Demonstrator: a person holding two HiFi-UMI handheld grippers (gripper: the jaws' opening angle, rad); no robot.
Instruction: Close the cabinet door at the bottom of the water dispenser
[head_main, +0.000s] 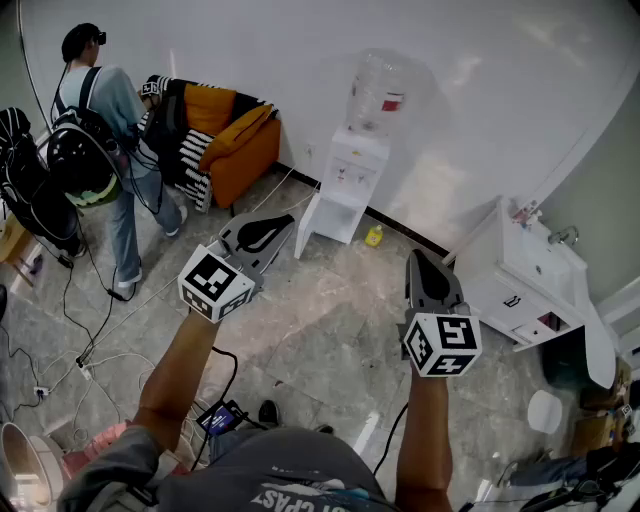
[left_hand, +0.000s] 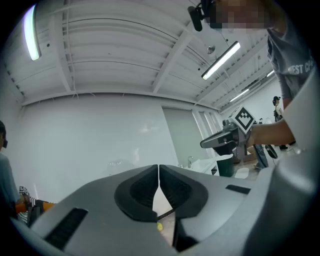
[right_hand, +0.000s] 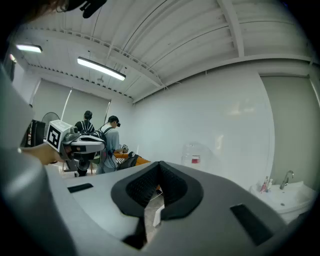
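Against far wall (head_main: 300, 50), water dispenser (head_main: 350, 175), bottle (head_main: 378, 95) atop; cabinet door (head_main: 308, 226) ajar

A person wears a grey short-sleeved T-shirt (head_main: 300, 472) with white lettering. The left tongs (head_main: 272, 228) and right tongs (head_main: 420, 262) are grey plastic, with black textured pads (left_hand: 140, 192) lining the jaws. Behind each pair's jaws sits a white cube (head_main: 214, 284) printed with black square markers. A thin black cable (head_main: 236, 375) trails behind the left tongs.
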